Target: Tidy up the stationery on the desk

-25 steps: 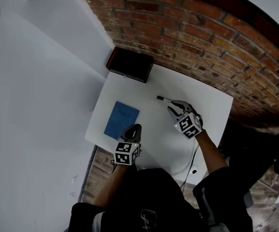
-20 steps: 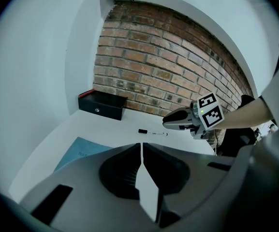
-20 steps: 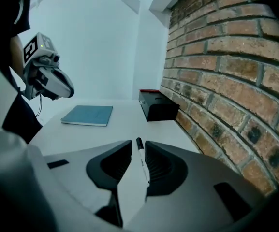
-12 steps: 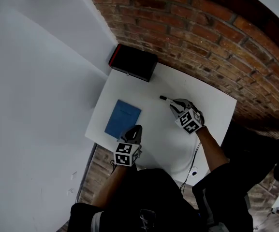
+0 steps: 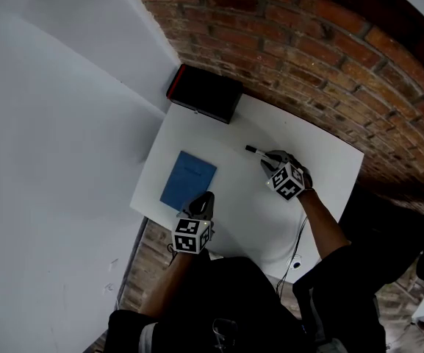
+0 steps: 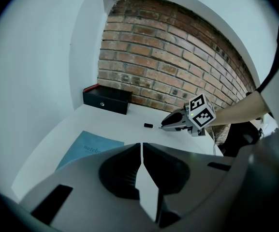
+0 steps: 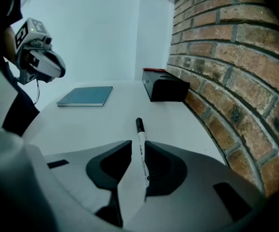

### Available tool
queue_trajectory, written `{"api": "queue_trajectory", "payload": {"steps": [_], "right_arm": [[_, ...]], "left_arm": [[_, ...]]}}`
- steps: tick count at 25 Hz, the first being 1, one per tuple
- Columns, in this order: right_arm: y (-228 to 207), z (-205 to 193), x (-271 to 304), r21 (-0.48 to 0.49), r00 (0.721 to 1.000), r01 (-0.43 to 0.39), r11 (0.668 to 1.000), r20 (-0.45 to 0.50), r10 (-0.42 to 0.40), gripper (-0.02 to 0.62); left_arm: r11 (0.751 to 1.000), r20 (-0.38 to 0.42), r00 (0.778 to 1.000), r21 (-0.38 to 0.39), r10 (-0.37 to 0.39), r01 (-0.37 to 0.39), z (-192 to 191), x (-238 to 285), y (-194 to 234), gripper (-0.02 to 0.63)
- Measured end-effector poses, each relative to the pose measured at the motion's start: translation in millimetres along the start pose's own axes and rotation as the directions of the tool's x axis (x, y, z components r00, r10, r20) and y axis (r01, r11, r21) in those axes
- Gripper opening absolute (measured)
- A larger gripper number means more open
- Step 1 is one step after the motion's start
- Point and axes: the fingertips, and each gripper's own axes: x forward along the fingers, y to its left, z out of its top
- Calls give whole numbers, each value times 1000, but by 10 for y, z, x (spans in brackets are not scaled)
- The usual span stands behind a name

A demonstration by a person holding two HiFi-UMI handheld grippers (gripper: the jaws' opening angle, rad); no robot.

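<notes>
One pen (image 7: 139, 132) is the item at issue. It lies on the white bench (image 5: 219, 134) toward the brick-wall side. In the head view it is well apart from the blue notebook (image 5: 188, 180) at its 8 o'clock and from the closed black box (image 5: 205, 94) at its 11 o'clock.

Fingers of the right gripper (image 5: 267, 157) are released, standing part-way apart with one on either side of the barrel. In the right gripper view the pen's long axis runs 12 to 6 o'clock. The black cap is at 12 and projects beyond the fingertips. The barrel leans slightly, so its near end sits close to the 3 o'clock finger and a strip of bench shows on the 9 o'clock side. No squeeze is evident. Whether the tips touch the bench cannot be determined.

Fingers of the left gripper (image 6: 141, 145) are clenched on nothing. It sits at the near edge of the bench beside the notebook. In the head view the pen is between its 1 and 2 o'clock, well apart.

Assessment: the right hand is plainly the nearer, and the pen's axis lies along the gap between its fingers, not across it. A straight closure appears to be all that is required. The 3 o'clock finger would likely meet the barrel first, which could roll or slew the pen.
</notes>
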Motion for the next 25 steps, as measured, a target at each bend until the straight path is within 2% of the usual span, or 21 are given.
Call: {"api": "queue_trajectory", "payload": {"steps": [25], "right_arm": [[-231, -104, 193, 34, 999, 16, 999, -53, -15, 81]], "left_arm": [[1000, -32, 999, -24, -1, 0, -58, 105, 88, 28]]}}
